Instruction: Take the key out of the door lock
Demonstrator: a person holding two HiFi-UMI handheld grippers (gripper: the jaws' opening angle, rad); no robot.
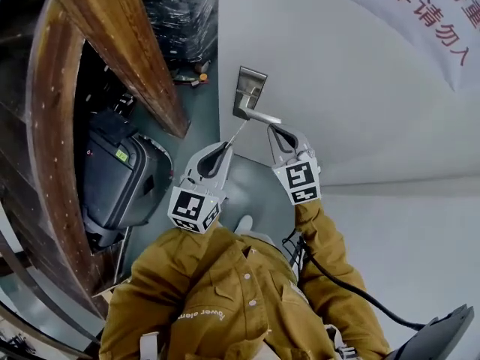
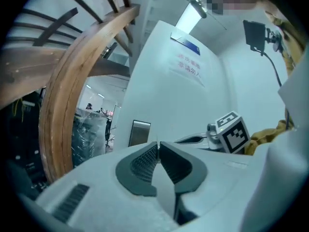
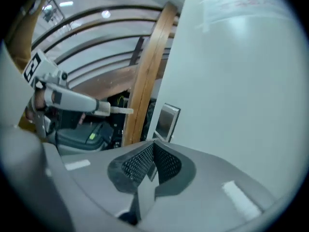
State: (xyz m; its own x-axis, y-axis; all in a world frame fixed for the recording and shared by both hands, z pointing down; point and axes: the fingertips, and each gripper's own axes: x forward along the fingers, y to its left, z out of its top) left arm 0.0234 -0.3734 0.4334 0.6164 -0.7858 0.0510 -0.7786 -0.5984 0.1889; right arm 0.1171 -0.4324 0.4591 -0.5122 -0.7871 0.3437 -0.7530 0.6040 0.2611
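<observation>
Both sets of fingers are closed. The left gripper (image 1: pixel 225 147) is clamped on the key (image 1: pixel 237 133), whose blade looks clear of the lock plate (image 1: pixel 251 85) just beyond. The right gripper (image 1: pixel 271 129) is pressed together, empty, beside the handle (image 1: pixel 259 115). Withdrawal seems done; only carrying the key away remains.

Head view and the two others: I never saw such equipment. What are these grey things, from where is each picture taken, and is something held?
No robot: a person in a brown jacket holds tongs in each hand. The head view looks down from the person's head at a white door with a metal lever handle. The other two come from cameras on the tongs. The left tongs are shut on a thin key pointing at the handle; whether it is already free I cannot tell. The right tongs are shut and seem empty, close to the handle's end.
</observation>
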